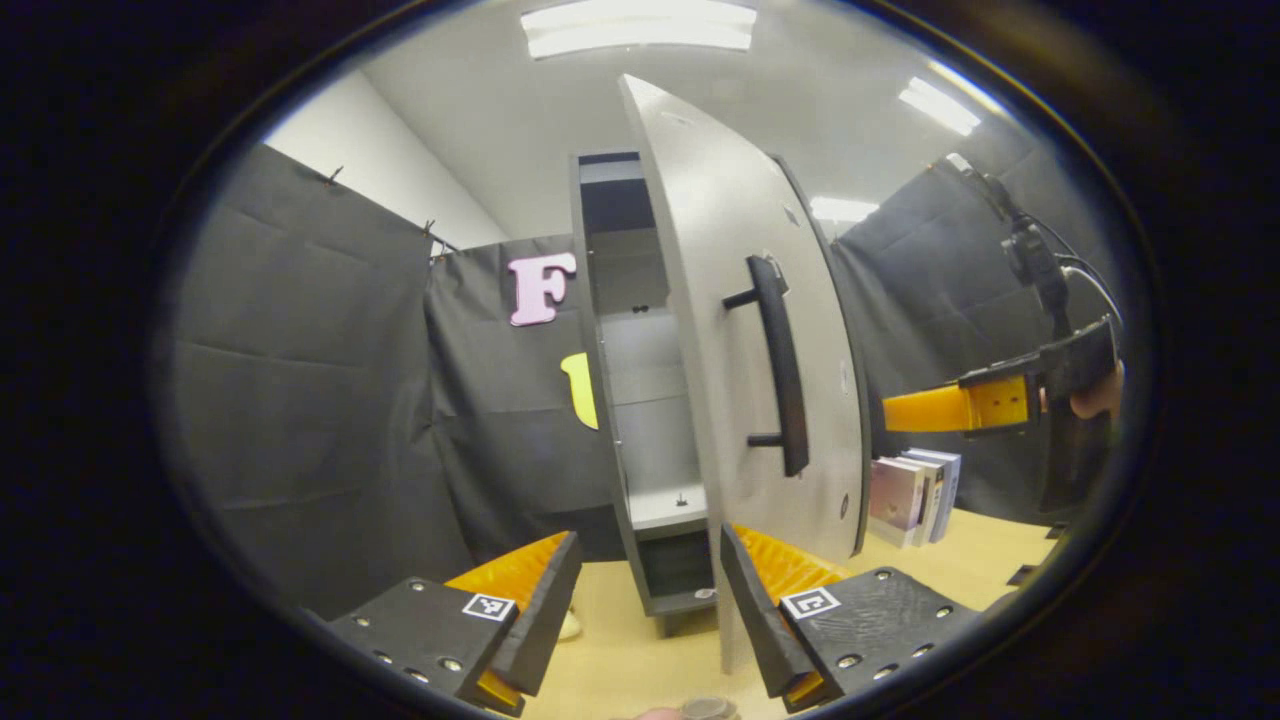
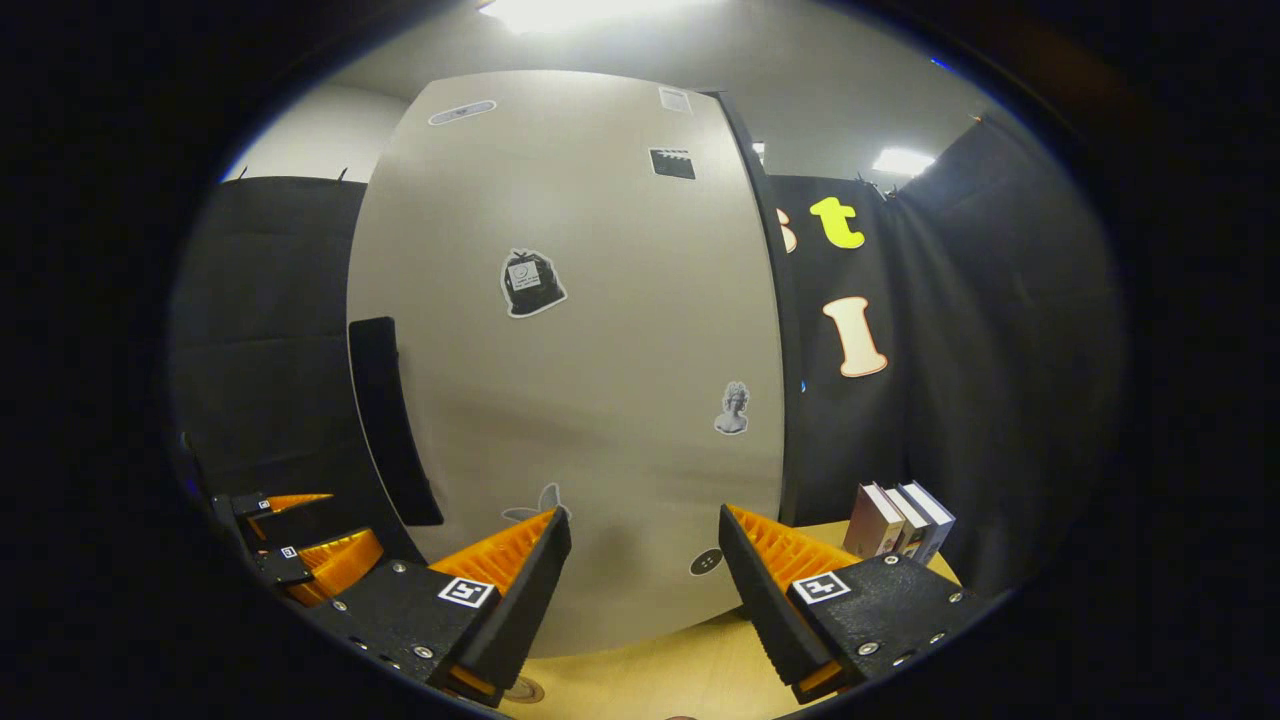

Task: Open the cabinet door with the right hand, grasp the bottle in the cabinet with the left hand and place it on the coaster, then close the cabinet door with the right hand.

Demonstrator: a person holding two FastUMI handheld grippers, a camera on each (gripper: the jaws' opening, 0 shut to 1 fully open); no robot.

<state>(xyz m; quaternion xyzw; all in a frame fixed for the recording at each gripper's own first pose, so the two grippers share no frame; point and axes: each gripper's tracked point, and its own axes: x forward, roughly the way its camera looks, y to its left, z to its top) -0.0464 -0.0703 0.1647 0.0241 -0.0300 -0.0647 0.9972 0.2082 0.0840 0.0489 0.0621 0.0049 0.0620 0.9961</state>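
Both claws agape, cabinet door ajar, bottle prob hidden.

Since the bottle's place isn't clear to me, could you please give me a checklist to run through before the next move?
1. Door open: ok, ajar.
2. Left hand-held gripper open and empty: ok.
3. Right hand-held gripper open, facing the door's front, gripping nothing: ok.
4. Handle free: ok.
5. Bottle inside the cabinet: cannot tell.
6. Coaster ready: cannot tell.
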